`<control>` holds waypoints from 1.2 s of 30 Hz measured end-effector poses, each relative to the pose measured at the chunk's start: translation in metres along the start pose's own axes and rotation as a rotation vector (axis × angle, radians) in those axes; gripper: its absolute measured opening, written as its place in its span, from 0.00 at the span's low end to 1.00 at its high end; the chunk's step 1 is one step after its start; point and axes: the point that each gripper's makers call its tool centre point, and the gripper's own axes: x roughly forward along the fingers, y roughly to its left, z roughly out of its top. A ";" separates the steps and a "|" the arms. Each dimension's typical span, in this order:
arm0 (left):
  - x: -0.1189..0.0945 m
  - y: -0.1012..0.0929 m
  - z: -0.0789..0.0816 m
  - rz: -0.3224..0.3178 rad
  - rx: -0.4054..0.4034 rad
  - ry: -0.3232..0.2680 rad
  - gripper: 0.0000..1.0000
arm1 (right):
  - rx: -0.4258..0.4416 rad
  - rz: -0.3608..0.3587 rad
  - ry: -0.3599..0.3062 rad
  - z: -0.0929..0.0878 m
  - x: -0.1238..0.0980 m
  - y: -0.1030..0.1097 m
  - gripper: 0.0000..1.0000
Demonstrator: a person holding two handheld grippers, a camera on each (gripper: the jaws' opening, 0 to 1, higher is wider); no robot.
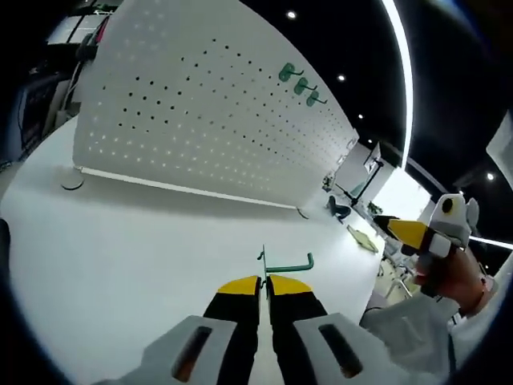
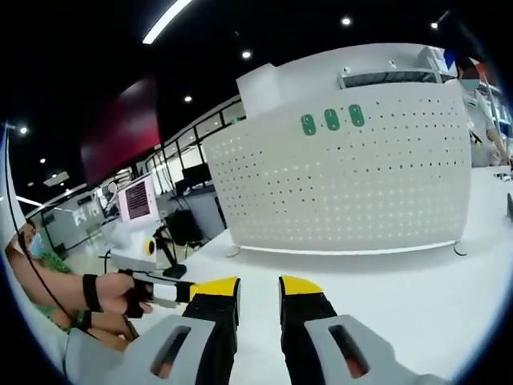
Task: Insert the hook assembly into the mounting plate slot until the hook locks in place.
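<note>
My left gripper (image 1: 263, 282) is shut on the thin flat end of a green metal hook (image 1: 287, 263), whose arm points right above the white table (image 1: 120, 249). A white pegboard mounting plate (image 1: 200, 112) stands upright beyond it, some way off, with three green hooks (image 1: 299, 83) near its top right. The same pegboard (image 2: 353, 184) faces the right gripper view, its three green hook plates (image 2: 331, 120) in a row near the top. My right gripper (image 2: 259, 290) stands open with nothing between its fingers. It also shows as the right gripper (image 1: 410, 233) at the right, held by a hand.
The left gripper (image 2: 168, 291) enters the right gripper view from the left, held by a hand with a black strap. Small objects (image 1: 353, 224) lie past the pegboard's right foot. Desks and screens (image 2: 138, 200) stand behind the table.
</note>
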 end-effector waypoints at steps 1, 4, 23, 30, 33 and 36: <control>-0.001 -0.001 0.000 0.005 -0.020 -0.001 0.04 | 0.013 0.001 -0.003 0.000 0.000 -0.001 0.18; -0.003 -0.008 0.003 -0.023 -0.050 -0.020 0.04 | 0.006 0.003 -0.001 0.000 0.000 0.001 0.18; -0.025 -0.051 0.020 -0.184 -0.183 -0.101 0.04 | 0.014 0.051 0.020 -0.008 0.003 0.013 0.18; -0.030 -0.067 0.034 -0.267 -0.236 -0.152 0.04 | 0.101 0.131 -0.015 -0.007 0.005 0.029 0.20; -0.031 -0.078 0.036 -0.321 -0.257 -0.156 0.04 | 0.102 0.158 -0.013 -0.007 0.006 0.034 0.20; -0.032 -0.082 0.034 -0.342 -0.256 -0.147 0.04 | 0.097 0.171 -0.007 -0.009 0.005 0.040 0.19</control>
